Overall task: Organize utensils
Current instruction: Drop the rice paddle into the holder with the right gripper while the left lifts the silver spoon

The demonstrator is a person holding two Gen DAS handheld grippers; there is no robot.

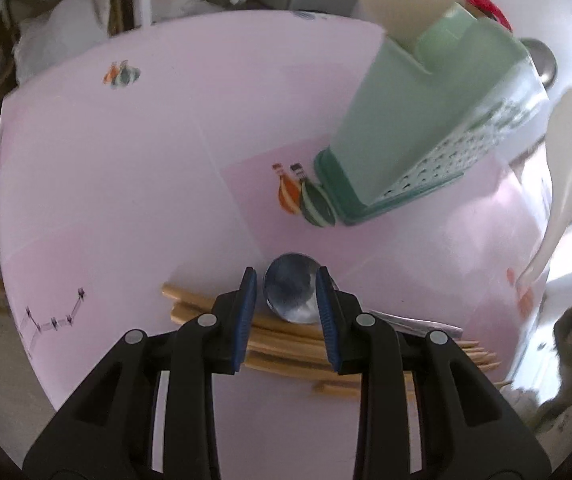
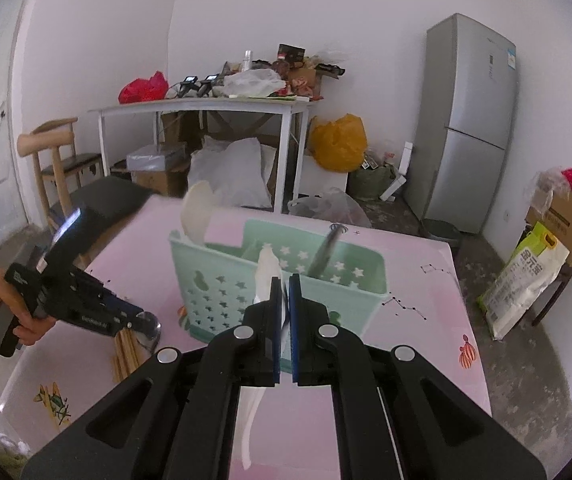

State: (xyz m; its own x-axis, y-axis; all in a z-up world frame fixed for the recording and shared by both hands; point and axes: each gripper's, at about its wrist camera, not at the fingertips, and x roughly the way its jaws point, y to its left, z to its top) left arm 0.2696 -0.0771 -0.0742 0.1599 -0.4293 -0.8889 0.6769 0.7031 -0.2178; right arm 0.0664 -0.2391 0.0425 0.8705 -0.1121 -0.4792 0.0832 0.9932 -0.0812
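The left claw [image 1: 286, 292] points down at the pink counter [image 1: 126, 168], its blue pads partly apart around the bowl of a shiny metal spoon [image 1: 290, 294]; whether they press it is unclear. The spoon lies on a bundle of wooden chopsticks [image 1: 286, 340]. The right claw [image 2: 284, 280] is clamped on a white plastic spoon [image 2: 268, 268], just near of the mint-green perforated plastic utensil holder [image 2: 246, 280].
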